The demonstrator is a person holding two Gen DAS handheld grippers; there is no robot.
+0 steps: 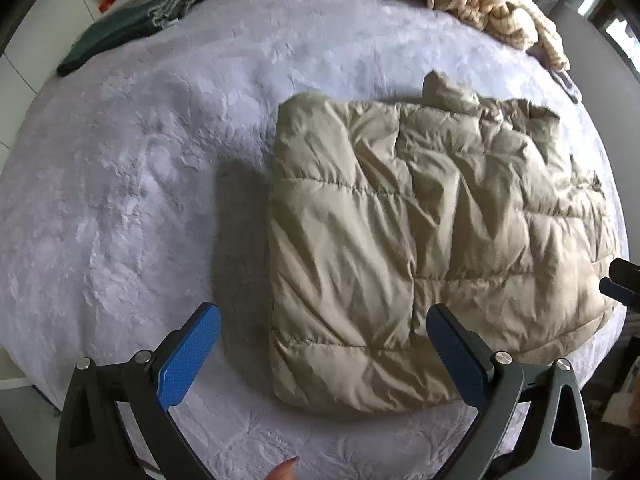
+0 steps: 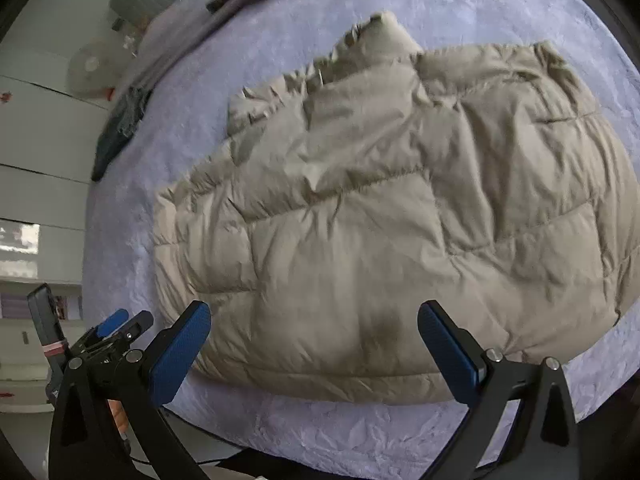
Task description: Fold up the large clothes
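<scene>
Left gripper [image 1: 324, 356] spread wide and empty, hovering over the near-left corner of the beige puffer jacket [image 1: 432, 232] — one blue pad above the lavender bedspread [image 1: 120, 200], the other above quilted fabric. Right gripper [image 2: 314, 354] likewise fully spread, holding nothing, poised over the jacket's near hem. Jacket lying already folded into a thick, puffy rectangle in the middle of the bed, collar end pointing away; a dark folded garment [image 1: 116, 40] and a cream knitted piece [image 1: 496, 8] well apart at the far edge. Likely risks from here: slick padded layers springing back apart once released — or a pinch catching only the top layer, dragging it off the stack. Also possible: snagging the plush bedspread together with the hem.
</scene>
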